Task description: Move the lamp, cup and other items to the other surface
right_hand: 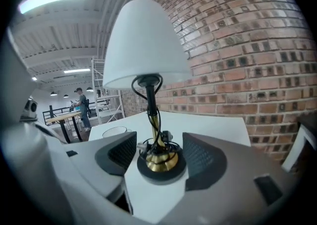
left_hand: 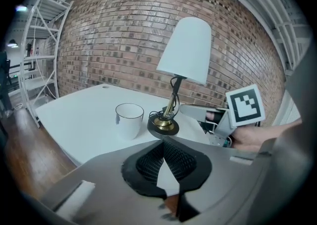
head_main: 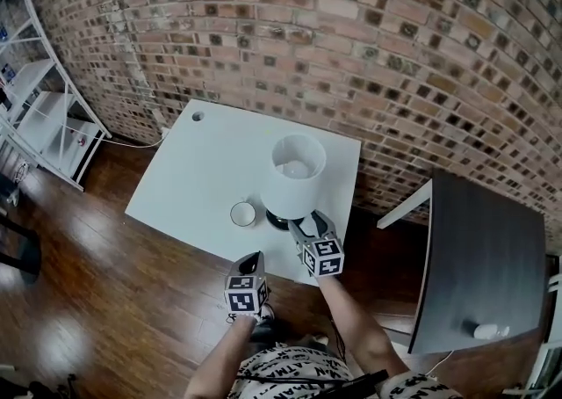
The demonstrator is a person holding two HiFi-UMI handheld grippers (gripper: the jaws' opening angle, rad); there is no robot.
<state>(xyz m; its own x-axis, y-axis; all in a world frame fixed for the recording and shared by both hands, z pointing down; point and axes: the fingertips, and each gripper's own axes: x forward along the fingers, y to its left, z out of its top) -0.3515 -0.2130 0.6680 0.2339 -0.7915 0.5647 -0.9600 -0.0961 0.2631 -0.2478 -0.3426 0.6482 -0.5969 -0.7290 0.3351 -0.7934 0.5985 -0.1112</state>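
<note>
Table lamp point(right_hand: 148, 70), white cone shade, brass stem, black round base: upright on white counter point(head_main: 202, 169), white cup point(head_main: 243, 214) beside it | right tool point(right_hand: 159, 150) released, flanking lamp's base | left tool point(left_hand: 163, 144) clenched, empty

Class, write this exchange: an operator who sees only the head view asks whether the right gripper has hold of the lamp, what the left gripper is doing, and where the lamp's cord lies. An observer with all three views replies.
Operator: Has the right gripper gripped the lamp?
Observer: No. The right gripper has its jaws apart, lined up on the lamp's brass base, pads clear of it.
Operator: And the left?
Observer: The left gripper is shut and empty, facing the cup.
Operator: The cord?
Observer: The cord is wound around the stem.
</note>
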